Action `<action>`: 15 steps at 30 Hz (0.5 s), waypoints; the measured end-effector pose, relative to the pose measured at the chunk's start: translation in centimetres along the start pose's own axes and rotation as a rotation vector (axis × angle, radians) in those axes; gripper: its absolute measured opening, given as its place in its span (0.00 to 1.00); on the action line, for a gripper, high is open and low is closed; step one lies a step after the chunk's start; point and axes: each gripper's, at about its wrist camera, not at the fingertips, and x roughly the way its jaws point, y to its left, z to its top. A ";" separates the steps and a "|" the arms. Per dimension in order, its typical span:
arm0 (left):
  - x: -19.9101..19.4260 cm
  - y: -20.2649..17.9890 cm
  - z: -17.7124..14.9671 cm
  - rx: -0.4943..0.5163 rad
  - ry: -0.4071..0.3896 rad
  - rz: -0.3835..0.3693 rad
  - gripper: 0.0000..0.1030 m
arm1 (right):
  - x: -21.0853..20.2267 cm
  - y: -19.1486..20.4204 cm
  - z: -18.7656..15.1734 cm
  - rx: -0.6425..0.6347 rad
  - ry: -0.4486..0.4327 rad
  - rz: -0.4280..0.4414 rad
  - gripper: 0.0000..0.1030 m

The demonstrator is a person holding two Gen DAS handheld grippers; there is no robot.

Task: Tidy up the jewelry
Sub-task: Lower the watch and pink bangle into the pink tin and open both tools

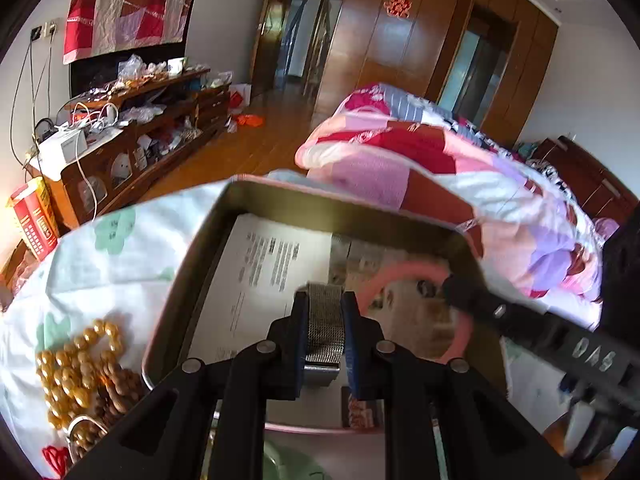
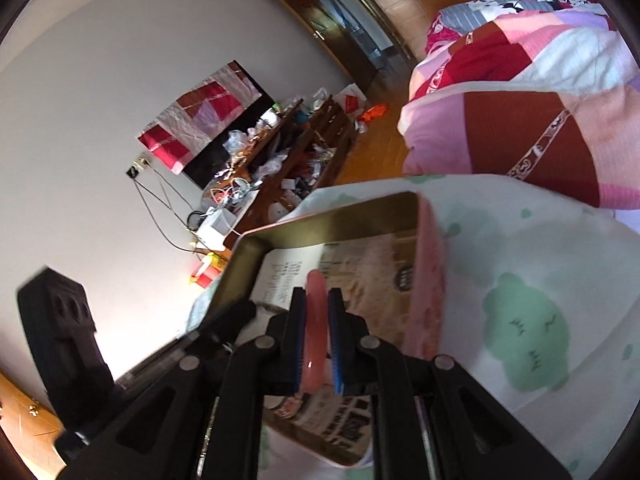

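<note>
Bed sheet [image 1: 100,264] holds open tin [image 1: 224,216]; left gripper [image 1: 324,312] clamps mesh watch band [image 1: 325,320], right gripper [image 2: 316,312] clamps pink bangle [image 2: 314,320] over tin.

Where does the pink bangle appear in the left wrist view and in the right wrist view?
Left wrist view: the pink bangle is right of centre, over the open tin, held at its right side by the right gripper.
Right wrist view: the bangle is at lower centre, edge-on between the fingers.
Shared landmark: the printed paper inside the tin.
</note>
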 end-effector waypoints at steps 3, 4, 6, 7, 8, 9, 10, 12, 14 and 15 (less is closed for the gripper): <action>-0.2 -0.7 -0.5 0.033 0.002 0.042 0.16 | -0.5 -0.1 0.1 -0.022 -0.018 -0.034 0.14; -0.2 -0.9 -0.6 0.049 0.003 0.058 0.16 | -0.7 0.0 0.0 -0.039 -0.024 -0.053 0.15; -0.2 -1.4 -1.1 0.090 0.003 0.091 0.19 | -0.9 0.0 0.0 -0.043 -0.034 -0.071 0.18; -0.1 -1.7 -1.2 0.114 0.000 0.104 0.28 | -1.0 -0.1 0.0 -0.039 -0.036 -0.071 0.18; -0.1 -2.0 -1.4 0.133 -0.002 0.118 0.37 | -1.2 -0.1 0.0 -0.036 -0.039 -0.067 0.22; -0.2 -2.1 -1.5 0.138 -0.005 0.126 0.53 | -1.4 -0.1 0.1 -0.039 -0.048 -0.065 0.27; -0.5 -2.2 -1.6 0.134 -0.017 0.128 0.66 | -1.6 0.2 0.1 -0.051 -0.057 -0.068 0.32; -1.1 -2.0 -1.5 0.111 -0.043 0.126 0.72 | -1.9 1.1 0.0 -0.090 -0.095 -0.098 0.55; -1.8 -1.9 -1.4 0.094 -0.062 0.139 0.72 | -2.5 1.7 0.1 -0.120 -0.140 -0.113 0.58; -2.1 -1.8 -1.4 0.089 -0.068 0.153 0.72 | -2.9 1.9 0.0 -0.135 -0.166 -0.125 0.58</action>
